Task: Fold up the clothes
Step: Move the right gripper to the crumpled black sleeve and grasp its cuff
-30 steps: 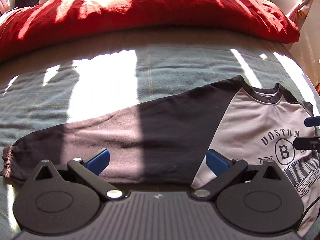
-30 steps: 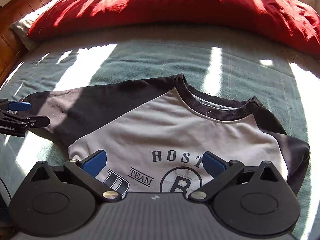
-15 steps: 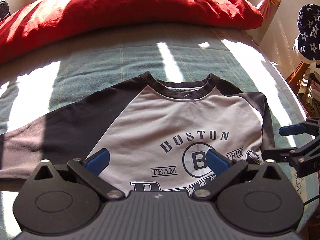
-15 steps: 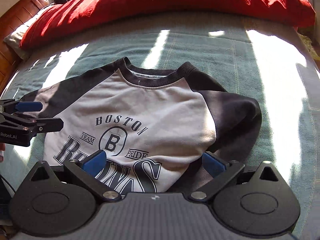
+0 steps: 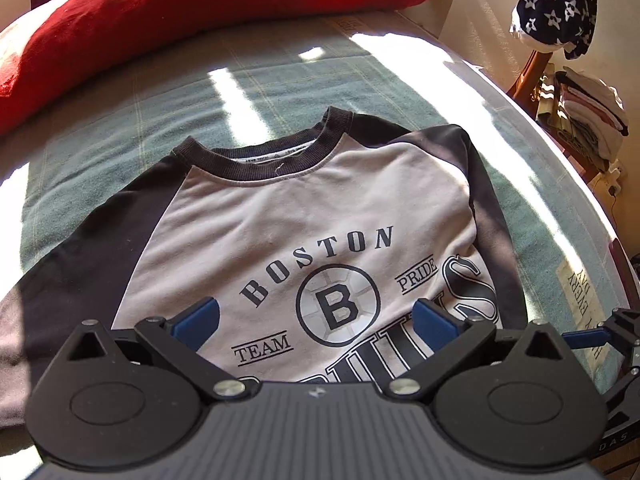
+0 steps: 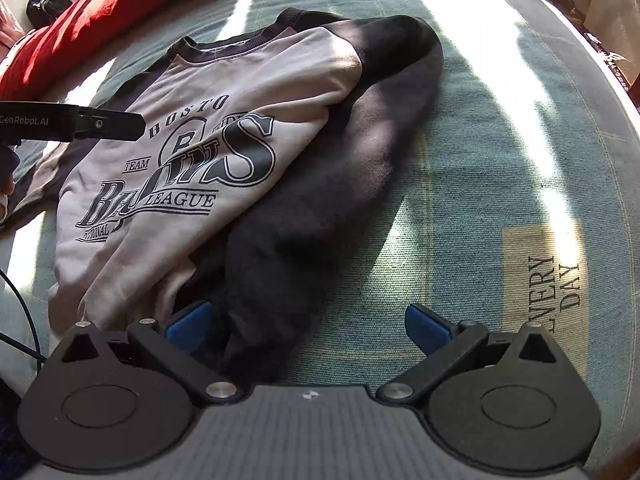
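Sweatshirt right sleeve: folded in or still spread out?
Folded in. In the right wrist view the dark sleeve runs down beside the grey body of the sweatshirt, not stretched sideways across the bedspread.

Hard sunlight falls in bright bands across the bed (image 5: 280, 80) ahead of both tongs, blowing out to white glare, with deep shadows between. Focus is sharp; fisheye distortion bends the edges, and the corners go dark.

A: State of the left gripper (image 5: 316, 320)?
B: Jaws spread wide, nothing between the blue pads (image 5: 198, 318).
A: And the right gripper (image 6: 308, 322)?
B: Also spread wide and empty. It appears at the right edge of the left wrist view.
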Demonstrator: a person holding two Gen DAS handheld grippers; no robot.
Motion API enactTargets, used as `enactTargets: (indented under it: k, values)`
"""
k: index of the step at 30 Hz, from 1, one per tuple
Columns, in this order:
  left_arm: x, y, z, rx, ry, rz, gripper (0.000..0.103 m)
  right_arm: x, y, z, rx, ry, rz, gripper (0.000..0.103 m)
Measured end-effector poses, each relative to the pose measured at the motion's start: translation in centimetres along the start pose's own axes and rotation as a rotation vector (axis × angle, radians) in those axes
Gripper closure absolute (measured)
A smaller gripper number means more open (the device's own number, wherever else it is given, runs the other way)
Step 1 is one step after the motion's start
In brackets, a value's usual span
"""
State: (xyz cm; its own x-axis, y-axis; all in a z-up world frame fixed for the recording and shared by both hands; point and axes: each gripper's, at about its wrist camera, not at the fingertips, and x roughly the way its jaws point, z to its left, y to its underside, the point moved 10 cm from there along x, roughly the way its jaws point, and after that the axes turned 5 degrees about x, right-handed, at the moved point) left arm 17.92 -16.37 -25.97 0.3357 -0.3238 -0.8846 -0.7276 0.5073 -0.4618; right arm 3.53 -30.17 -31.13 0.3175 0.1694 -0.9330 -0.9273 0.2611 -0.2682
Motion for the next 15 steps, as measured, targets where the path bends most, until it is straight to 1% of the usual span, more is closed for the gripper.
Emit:
enactTargets:
  k: [2,4,5,7,9,12,15]
  values:
    - [-0.2,0.2,0.2,0.004,0.005,-0.002,0.001,1.0,0.7,0.2,-0.018,0.082,0.003,0.0]
    - [-0.4,0.6,0.4,0.008,0.01,-0.002,0.001,0.9,0.9,-0.2,-0.029,0.187,-0.044,0.0]
    - [-0.5,0.8,0.4,0.009,0.013,-0.002,0.001,0.6,0.8,-0.7,-0.031,0.253,-0.069,0.0]
    - [-0.5,1.2,0.5,0.007,0.02,-0.001,0.001,-0.1,0.9,-1.5,-0.054,0.357,-0.097,0.0]
    - [-0.5,1.5,0.5,0.004,0.026,-0.001,0.001,-0.2,1.1,-1.6,-0.024,0.319,-0.085,0.0]
    - [-0.3,1.7,0.4,-0.009,0.029,-0.002,0.001,0.4,1.0,-0.7,0.012,0.257,-0.101,0.0]
    - [-0.6,1.6,0.1,-0.009,0.04,-0.011,0.001,0.4,0.7,-1.9,-0.053,0.381,-0.132,0.0]
